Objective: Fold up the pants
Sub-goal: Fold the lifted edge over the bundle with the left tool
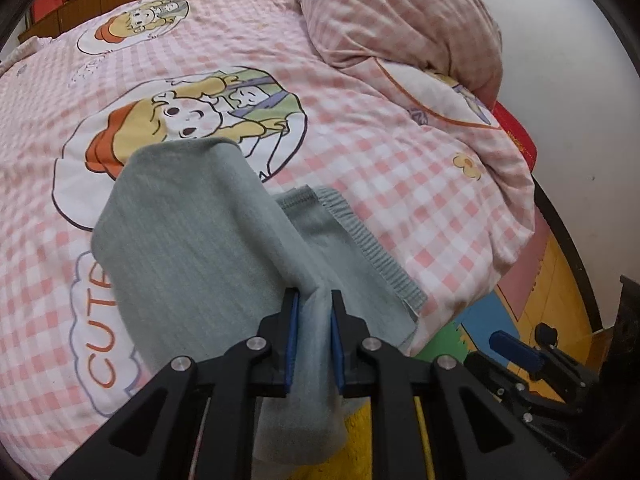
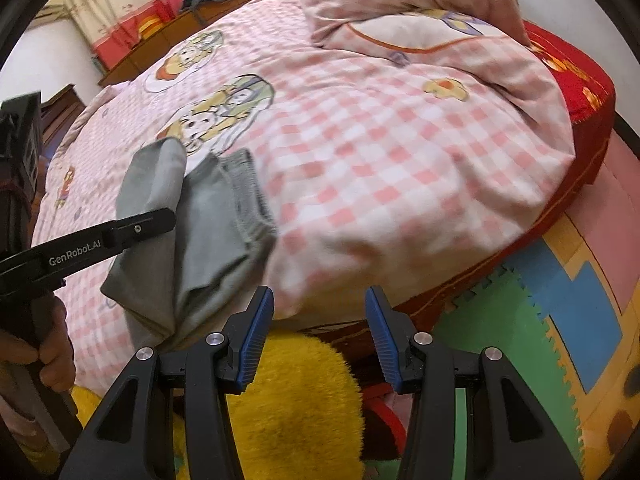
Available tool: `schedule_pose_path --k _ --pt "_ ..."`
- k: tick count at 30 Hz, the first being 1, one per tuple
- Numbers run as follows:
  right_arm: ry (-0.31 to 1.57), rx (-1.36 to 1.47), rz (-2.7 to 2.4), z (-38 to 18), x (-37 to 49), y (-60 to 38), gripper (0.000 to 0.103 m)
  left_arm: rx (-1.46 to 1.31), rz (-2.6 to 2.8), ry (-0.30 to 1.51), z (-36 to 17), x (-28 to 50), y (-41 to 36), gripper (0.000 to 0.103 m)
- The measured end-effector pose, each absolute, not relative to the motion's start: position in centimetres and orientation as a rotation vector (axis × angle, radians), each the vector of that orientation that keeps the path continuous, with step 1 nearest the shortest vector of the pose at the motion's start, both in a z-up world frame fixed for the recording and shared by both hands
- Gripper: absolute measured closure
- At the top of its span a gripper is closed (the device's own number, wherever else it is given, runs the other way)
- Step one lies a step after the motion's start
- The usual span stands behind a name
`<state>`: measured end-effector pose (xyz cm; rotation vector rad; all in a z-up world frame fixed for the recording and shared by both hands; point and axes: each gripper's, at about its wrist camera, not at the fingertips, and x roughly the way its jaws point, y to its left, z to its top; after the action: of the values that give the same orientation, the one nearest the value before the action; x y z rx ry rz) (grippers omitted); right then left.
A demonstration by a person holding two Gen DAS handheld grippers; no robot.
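Left tongs (image 1: 313,300) clamped on grey pants (image 1: 192,236) (half-folded) — right tongs (image 2: 320,300) agape, empty.

I see a pink checked quilt (image 1: 360,152) with cartoon prints covering the bed, a bunched pillow (image 1: 400,12) at its far edge, and coloured foam mats (image 2: 560,300) below.

Showing grey-green pants (image 1: 192,240) with a ribbed waistband, lying on a pink-and-white checked quilt (image 1: 360,152) printed with yellow-and-orange cartoon figures. Showing black grippers with blue pads (image 2: 256,344). Showing a red mattress edge (image 2: 576,80) at upper right, and green, blue, yellow and pink floor mats (image 2: 560,320) at lower right.
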<state>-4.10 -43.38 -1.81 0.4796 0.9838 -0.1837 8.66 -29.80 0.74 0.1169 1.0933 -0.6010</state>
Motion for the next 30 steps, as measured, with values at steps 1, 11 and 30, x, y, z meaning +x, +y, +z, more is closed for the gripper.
schedule_pose_path --k 1,11,30 --pt "0.985 0.485 -0.185 -2.0 -4.1 -43.6 0.054 0.114 -0.601 1.097 0.8 8.7 -29.9 0.087" --pt "1.005 0.496 -0.158 -3.1 -3.3 -43.7 0.054 0.114 -0.585 1.026 3.7 6.9 -28.7 0.065" --pt "1.0 0.367 -0.091 0.0 -2.1 -40.2 0.054 0.038 -0.403 1.07 2.9 6.2 -20.7 0.055"
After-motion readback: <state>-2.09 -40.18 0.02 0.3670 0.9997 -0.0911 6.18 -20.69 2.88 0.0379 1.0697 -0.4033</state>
